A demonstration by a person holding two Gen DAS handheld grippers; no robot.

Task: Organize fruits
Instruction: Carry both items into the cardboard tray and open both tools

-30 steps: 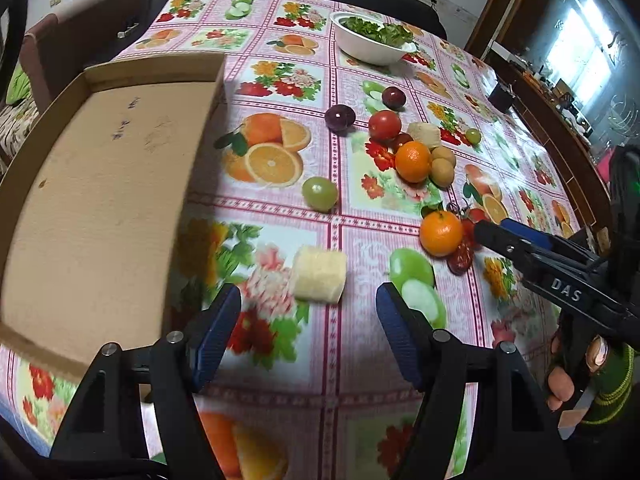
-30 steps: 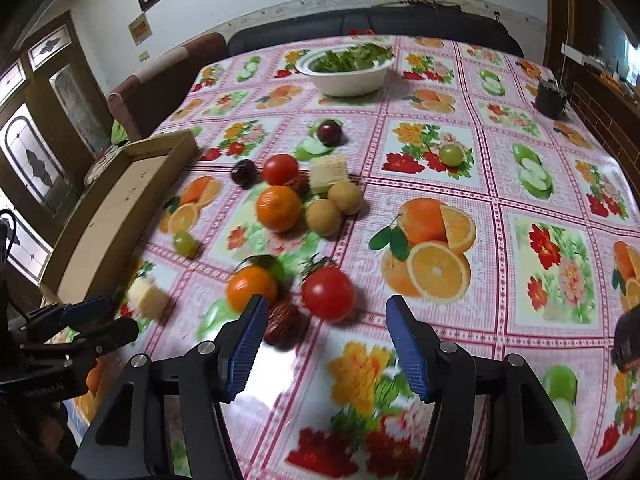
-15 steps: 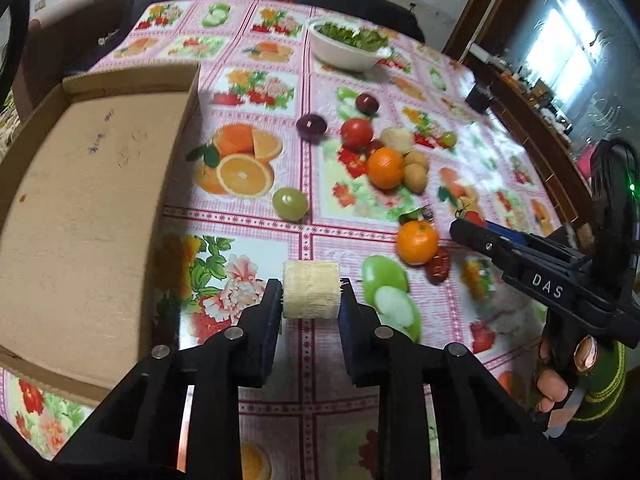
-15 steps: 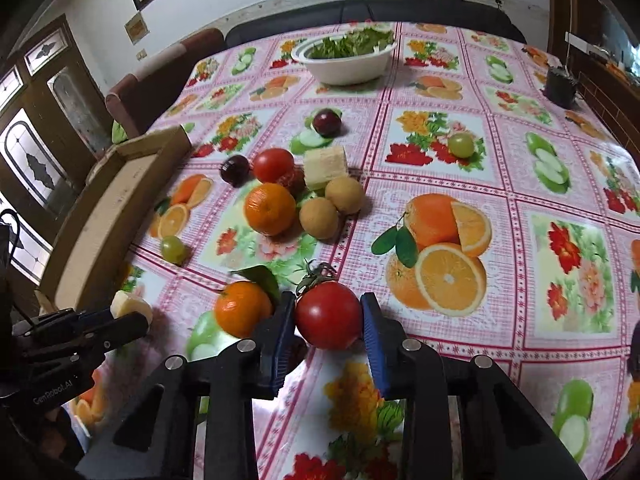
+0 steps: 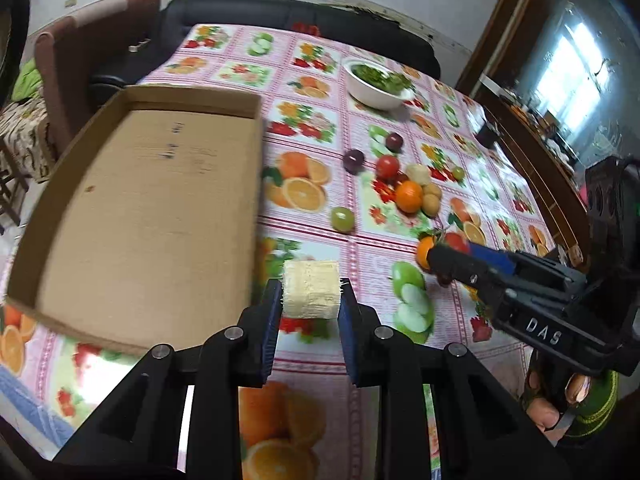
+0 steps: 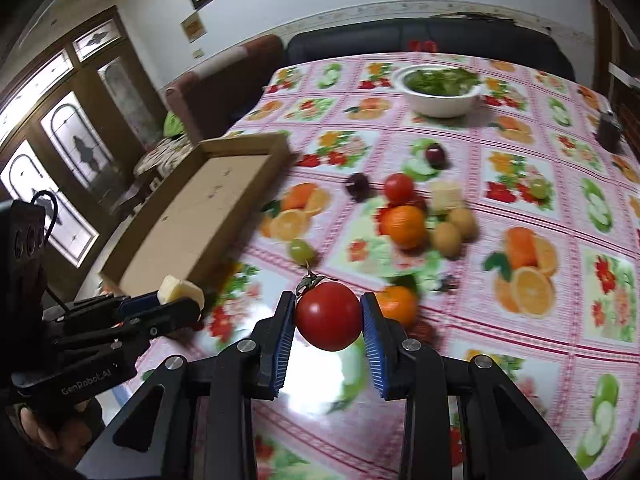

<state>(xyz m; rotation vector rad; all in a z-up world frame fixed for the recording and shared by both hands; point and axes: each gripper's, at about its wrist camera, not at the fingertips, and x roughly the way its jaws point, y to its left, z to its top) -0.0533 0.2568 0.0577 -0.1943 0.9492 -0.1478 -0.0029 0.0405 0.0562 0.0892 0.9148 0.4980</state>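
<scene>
**Both grippers loaded above the table**

My left gripper (image 5: 311, 306) is clamped on a pale yellow, rough-sided fruit chunk (image 5: 311, 289); my right gripper (image 6: 328, 320) pinches a glossy red tomato (image 6: 328, 316) with its green stem, both clear of the fruit-print tablecloth (image 5: 360, 248). A dark sofa (image 6: 420, 40) backs the table. The shallow cardboard tray (image 5: 152, 208) shows only bare board; the white bowl (image 6: 440, 100) holds greens. Loose oranges, plums and grapes lie mid-table.

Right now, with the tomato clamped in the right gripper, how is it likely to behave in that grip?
The tomato is round and glossy, so it may slip or swivel between the right gripper pads. Its skin looks thin; hard squeezing could probably bruise it. Set on the tablecloth, it would likely roll.
</scene>
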